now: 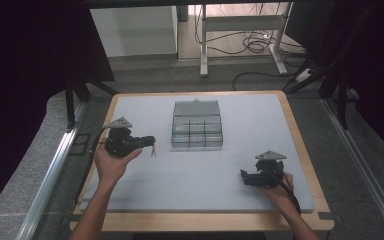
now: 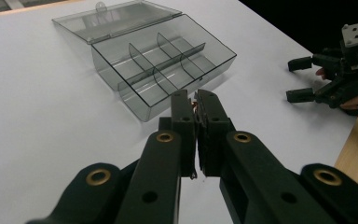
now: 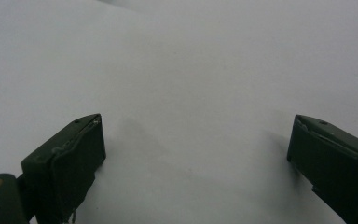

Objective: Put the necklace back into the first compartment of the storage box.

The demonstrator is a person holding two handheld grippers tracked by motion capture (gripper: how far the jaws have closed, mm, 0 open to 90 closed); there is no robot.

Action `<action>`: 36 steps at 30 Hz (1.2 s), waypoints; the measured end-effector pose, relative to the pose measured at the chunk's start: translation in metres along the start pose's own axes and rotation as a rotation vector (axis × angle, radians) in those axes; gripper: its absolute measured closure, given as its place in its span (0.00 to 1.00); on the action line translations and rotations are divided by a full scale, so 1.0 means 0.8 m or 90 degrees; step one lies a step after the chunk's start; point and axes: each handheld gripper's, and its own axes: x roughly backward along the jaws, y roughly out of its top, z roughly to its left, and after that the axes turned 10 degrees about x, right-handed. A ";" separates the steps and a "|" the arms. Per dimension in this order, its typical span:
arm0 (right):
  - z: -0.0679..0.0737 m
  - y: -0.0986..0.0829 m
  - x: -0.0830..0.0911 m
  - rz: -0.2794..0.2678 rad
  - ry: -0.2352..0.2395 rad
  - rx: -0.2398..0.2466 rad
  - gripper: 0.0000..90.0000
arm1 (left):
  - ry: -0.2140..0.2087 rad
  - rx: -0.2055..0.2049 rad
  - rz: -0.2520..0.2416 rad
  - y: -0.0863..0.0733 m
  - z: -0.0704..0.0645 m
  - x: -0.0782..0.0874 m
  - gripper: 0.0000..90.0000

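Step in hand: looks to me like a carry. The left gripper has its jaws pinched nearly together on a small thin thing, orange-brown, and it's pointed toward the clear organizer box.

What's held: honestly too small to name. In the high view a couple of thin strands hang from the jaw tips; in the left gripper view just a sliver of orange peeks out between the pads.

Where it is: held just off the mat, at about 9 o'clock from the box, near its front left corner but not touching it.

Box: sits at roughly 12 o'clock on the mat, lid flipped open toward the far side, compartments look bare as far as I can tell.

Right gripper: jaws spread wide, nothing between them, parked low over the mat around 4 o'clock, well apart from the box.

Next move, my guess: swing the left gripper over one compartment, lower past the dividers, then let go. Tricky bit is that the walls are thin and see-through, so easy to clip.

Count: two grippers, one box with one lid, one held item (maybe two strands, can't tell). Compartments look like six to me, in two rows of three.
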 end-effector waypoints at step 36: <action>0.000 0.000 0.000 -0.001 0.000 0.000 0.04 | 0.018 0.000 0.016 0.081 0.002 -0.040 0.97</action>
